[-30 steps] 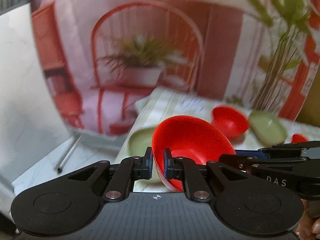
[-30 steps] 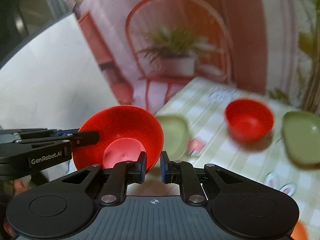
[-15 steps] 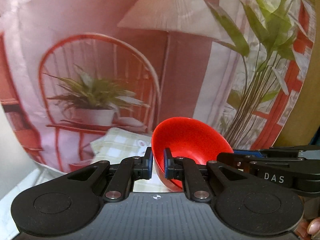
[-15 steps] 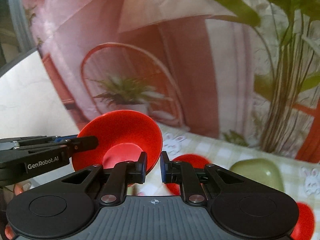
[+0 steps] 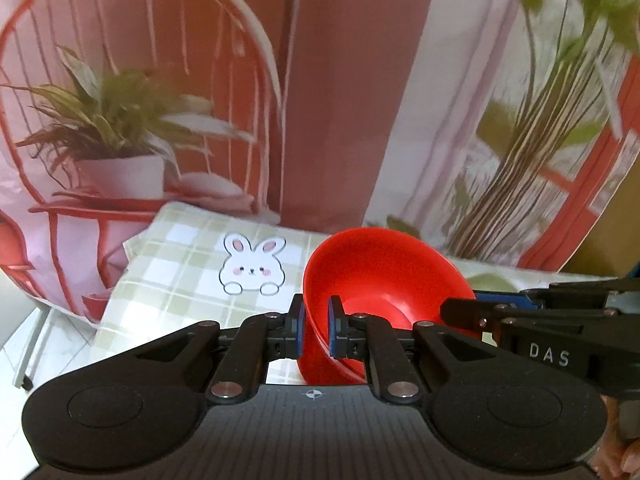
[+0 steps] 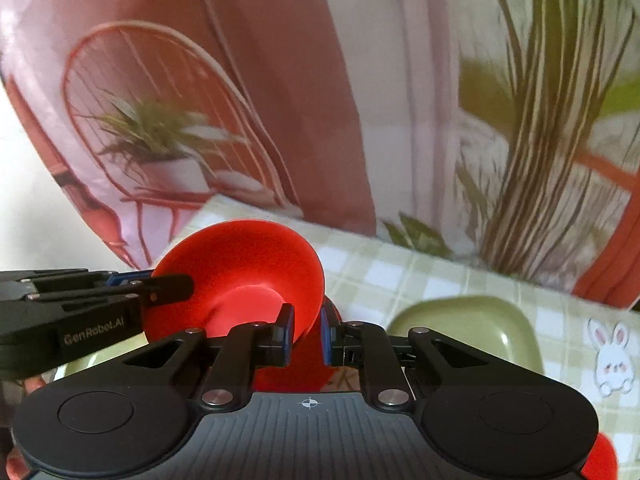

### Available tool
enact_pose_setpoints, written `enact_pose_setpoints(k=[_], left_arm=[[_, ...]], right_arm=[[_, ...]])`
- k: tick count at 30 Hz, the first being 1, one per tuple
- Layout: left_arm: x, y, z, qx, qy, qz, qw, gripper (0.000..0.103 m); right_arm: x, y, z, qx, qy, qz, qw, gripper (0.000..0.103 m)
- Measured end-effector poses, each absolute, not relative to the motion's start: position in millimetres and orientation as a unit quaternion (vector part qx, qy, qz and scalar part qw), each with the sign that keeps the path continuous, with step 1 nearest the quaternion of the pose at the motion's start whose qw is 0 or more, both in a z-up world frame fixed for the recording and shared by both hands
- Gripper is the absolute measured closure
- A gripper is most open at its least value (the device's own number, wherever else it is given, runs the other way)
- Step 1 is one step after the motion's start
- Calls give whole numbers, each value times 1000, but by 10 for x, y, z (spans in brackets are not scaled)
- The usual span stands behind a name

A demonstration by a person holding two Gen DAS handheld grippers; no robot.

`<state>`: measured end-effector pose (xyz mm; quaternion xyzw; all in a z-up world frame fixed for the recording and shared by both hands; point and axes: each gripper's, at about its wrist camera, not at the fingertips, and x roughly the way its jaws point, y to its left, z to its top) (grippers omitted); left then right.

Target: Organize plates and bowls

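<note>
One red bowl (image 5: 384, 276) hangs tilted above the checked tablecloth, held from both sides. My left gripper (image 5: 314, 326) is shut on its near-left rim. My right gripper (image 6: 307, 330) is shut on the opposite rim of the same bowl (image 6: 240, 268). Each wrist view shows the other gripper pinching the far rim: the right gripper (image 5: 464, 308) from the right, the left gripper (image 6: 172, 286) from the left. A second red bowl (image 6: 296, 376) lies on the cloth right under the held one, mostly hidden by my right gripper's fingers. A green plate (image 6: 468, 328) sits to its right.
The green-checked cloth (image 5: 180, 264) with rabbit prints ends at a corner on the left, with floor below. A printed backdrop (image 5: 332, 100) of a chair and plants stands just behind the table. Another red piece (image 6: 602, 456) shows at the lower right edge, something green (image 6: 96, 354) at lower left.
Both grippers have carried the red bowl across and downward together, still shut on its rims. The table's far corner and the backdrop have come closer.
</note>
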<state>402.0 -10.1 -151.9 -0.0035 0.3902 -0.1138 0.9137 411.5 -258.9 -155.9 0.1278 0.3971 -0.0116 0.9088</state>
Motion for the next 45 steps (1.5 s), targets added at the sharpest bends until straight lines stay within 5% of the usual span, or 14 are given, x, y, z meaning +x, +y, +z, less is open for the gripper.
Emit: enact_pose_setpoints(k=[15,19,33,45], left_arm=[[4143,-186,-1878,33,431,-114,895,90],[4161,-136,-1878,26,434,-96,896,83],[3736,-192,-947,9,358,-109,927,68],[3373,-989,-870,-9,372,-206,905,63]], right_arm=[[4293,-2691,-1885,145,436,-14,888,85],[4234,-2739,-1782,152,426,-20,892,81],[3263,-3414,-888,163,310,-40,936,77],[2385,-4195,-1159,161,309,-101,932,71]])
